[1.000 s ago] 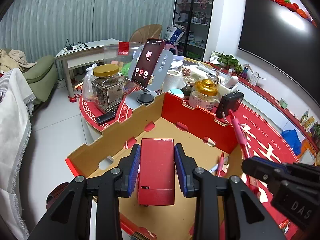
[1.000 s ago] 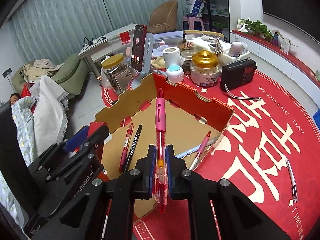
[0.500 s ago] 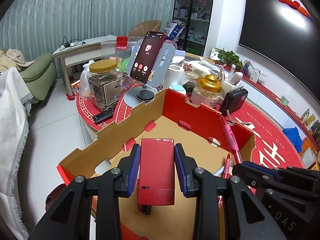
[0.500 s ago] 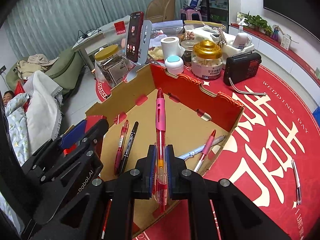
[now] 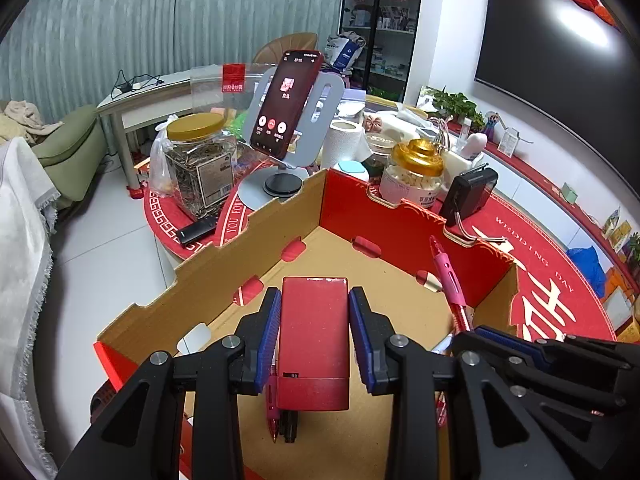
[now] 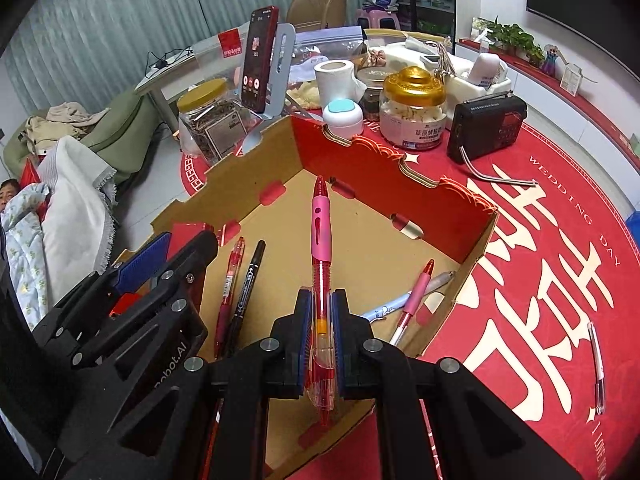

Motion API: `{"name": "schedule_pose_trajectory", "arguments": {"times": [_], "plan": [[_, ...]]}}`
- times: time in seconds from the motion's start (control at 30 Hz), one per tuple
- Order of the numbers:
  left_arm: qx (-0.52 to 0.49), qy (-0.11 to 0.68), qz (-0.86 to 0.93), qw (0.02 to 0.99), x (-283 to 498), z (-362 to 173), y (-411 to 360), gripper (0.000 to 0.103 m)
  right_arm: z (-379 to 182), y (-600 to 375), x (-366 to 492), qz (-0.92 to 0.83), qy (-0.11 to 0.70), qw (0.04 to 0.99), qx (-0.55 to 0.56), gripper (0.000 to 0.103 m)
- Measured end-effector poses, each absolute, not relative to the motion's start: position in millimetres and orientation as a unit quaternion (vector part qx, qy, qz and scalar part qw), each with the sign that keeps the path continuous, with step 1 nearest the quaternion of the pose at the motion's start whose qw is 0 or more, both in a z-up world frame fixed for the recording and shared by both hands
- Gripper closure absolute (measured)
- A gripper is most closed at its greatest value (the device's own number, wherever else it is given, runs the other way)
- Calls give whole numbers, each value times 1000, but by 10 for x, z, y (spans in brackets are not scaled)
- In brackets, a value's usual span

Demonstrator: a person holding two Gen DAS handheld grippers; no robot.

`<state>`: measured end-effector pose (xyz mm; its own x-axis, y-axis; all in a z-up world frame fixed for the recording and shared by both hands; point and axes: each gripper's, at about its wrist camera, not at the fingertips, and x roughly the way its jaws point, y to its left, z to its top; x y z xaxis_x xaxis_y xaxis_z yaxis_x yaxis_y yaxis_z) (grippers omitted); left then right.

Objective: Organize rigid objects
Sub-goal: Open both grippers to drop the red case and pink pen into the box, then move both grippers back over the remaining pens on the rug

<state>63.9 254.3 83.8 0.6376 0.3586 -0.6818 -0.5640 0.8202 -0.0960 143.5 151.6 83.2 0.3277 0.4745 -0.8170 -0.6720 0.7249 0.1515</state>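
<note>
A round worktop (image 6: 560,216) under a red cloth with cream lettering fills the right of both views, ringed by grey curtains at the upper left, a green sofa at the left edge and white floor tiles below it. At centre sits an open cardboard box (image 5: 224,256) with red outer walls. The left claw (image 5: 314,330) is clamped on a red rectangular case (image 5: 314,344) above the box floor. The right claw (image 6: 320,322) pinches a pink pen (image 6: 321,232) pointing into the box, where a red pen (image 6: 228,280) and black marker (image 6: 248,276) lie side by side. A phone on a stand (image 5: 286,104) and jars crowd the far rim.
</note>
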Motion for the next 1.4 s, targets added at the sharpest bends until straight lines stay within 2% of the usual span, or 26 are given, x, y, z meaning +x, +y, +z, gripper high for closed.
{"name": "schedule_pose_trajectory", "arguments": {"times": [0.5, 0.57, 0.6, 0.63, 0.67, 0.7, 0.73, 0.77, 0.8, 0.87, 1.1, 1.4], "plan": [[-122, 387, 250, 879, 911, 683, 2469, 64, 578, 1462, 1630, 323, 479, 809, -113, 92], [-116, 394, 249, 877, 924, 678, 2456, 36, 580, 1445, 1644, 318, 475, 812, -115, 92], [-113, 393, 258, 875, 920, 686, 2458, 31, 596, 1423, 1645, 312, 471, 817, -114, 91], [-107, 390, 270, 874, 906, 697, 2465, 24, 607, 1402, 1651, 306, 467, 821, -116, 83], [-102, 390, 280, 871, 894, 703, 2483, 20, 618, 1371, 1667, 297, 464, 826, -117, 68], [-100, 393, 289, 867, 884, 697, 2513, 19, 641, 1333, 1679, 308, 461, 826, -104, 63], [-105, 393, 291, 866, 870, 689, 2546, 15, 670, 1290, 1684, 317, 460, 824, -90, 52], [-116, 393, 290, 865, 841, 685, 2588, 8, 710, 1247, 1680, 324, 456, 825, -75, 43], [-127, 389, 293, 864, 798, 691, 2625, 2, 761, 1196, 1667, 326, 449, 830, -62, 38], [-138, 380, 301, 864, 716, 728, 2654, 0, 848, 1111, 1633, 316, 437, 840, -55, 0], [-110, 355, 269, 889, 505, 953, 2253, 0, 967, 485, 1480, 297, 435, 850, -13, 0], [-41, 376, 131, 916, 399, 947, 1046, 0, 641, -1188, 1224, 165, 483, 858, 57, 0]]}}
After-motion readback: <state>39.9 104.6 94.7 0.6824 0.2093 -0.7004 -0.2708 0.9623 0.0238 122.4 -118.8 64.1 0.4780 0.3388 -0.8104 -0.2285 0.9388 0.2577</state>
